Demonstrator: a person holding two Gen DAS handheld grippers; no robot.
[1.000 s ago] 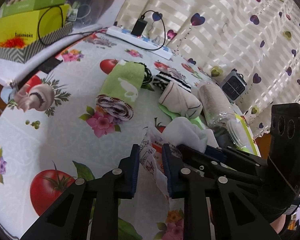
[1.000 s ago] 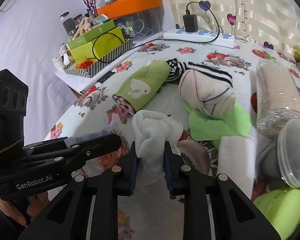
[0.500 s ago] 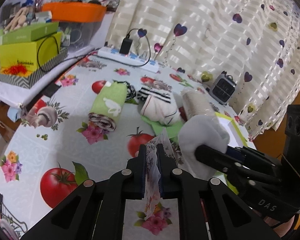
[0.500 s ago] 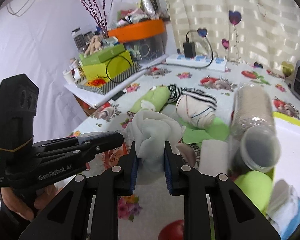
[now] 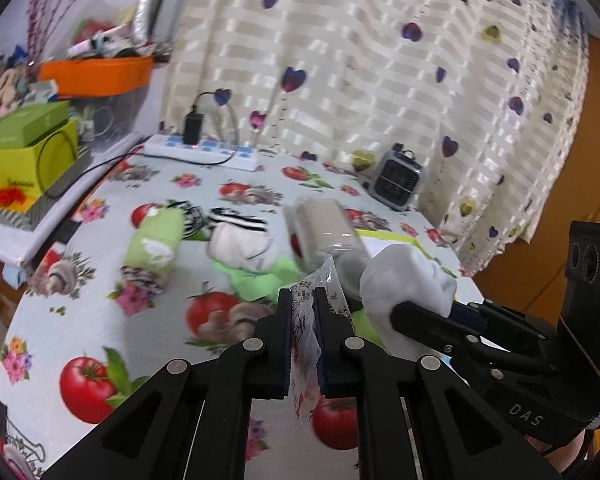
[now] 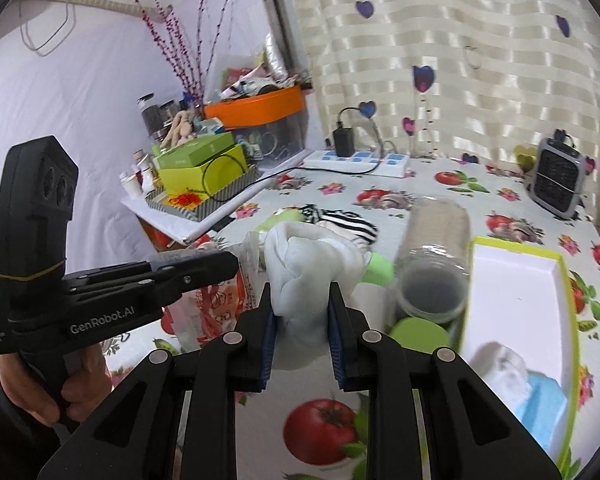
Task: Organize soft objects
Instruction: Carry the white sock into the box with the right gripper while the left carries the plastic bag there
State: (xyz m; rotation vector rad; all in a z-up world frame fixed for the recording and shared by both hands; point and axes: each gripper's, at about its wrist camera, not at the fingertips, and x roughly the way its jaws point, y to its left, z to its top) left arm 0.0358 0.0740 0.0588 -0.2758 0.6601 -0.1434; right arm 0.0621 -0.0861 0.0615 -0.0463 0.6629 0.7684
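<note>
Right wrist view: the right gripper (image 6: 302, 312) has its jaws clamped on a white sock (image 6: 312, 256), held above the tabletop (image 6: 420, 196) left of the green-rimmed box (image 6: 520, 280). The left gripper (image 5: 302, 312) pinches a plastic wrapper (image 5: 306, 344). Next, I judge, the sock goes into the box.

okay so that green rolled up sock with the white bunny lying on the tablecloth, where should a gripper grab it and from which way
Grip the green rolled sock across its middle, coming down from above with the jaws straddling its width. It lies flat as a soft roll, long axis running toward the camera, with bare tablecloth on its left side for a finger.
</note>
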